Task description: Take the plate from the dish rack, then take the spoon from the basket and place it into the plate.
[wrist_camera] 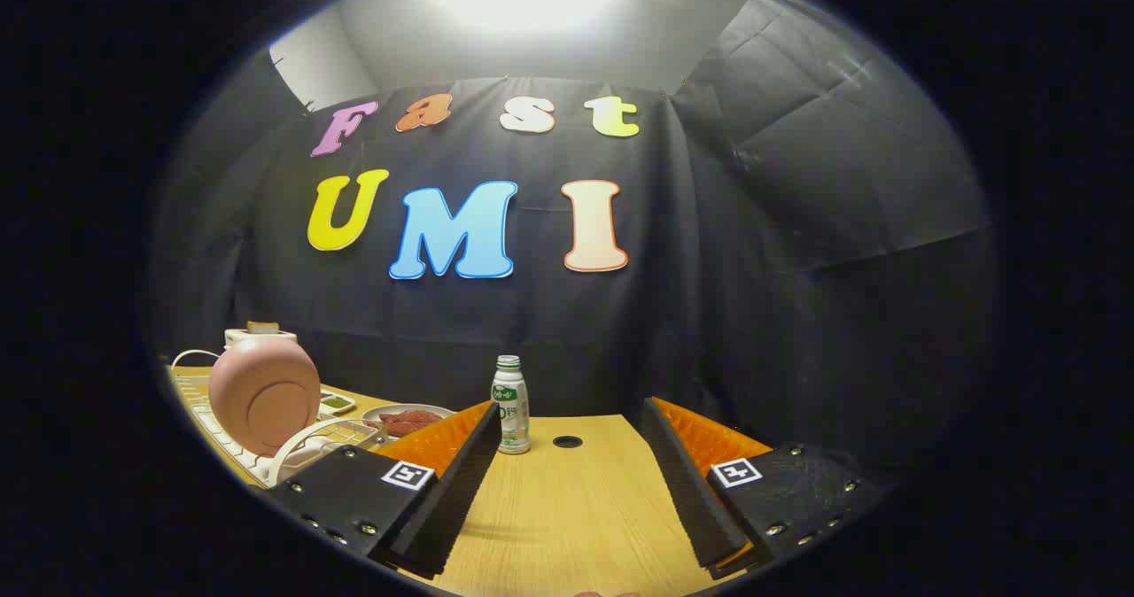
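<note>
Held above the wooden table [567,508], the gripper [567,455] has its two black, orange-backed fingers [452,482] spread wide apart with nothing between them. Just beyond the fingertips, near the left finger, a small white bottle [511,404] with a green label stands upright, beside a dark round hole [567,442] in the tabletop. Off to the left, the pink plate [264,395] stands on edge in the white dish rack [301,451]. Behind the rack sit a shallow dish of reddish food [409,418] and a white toaster [259,335].
</note>
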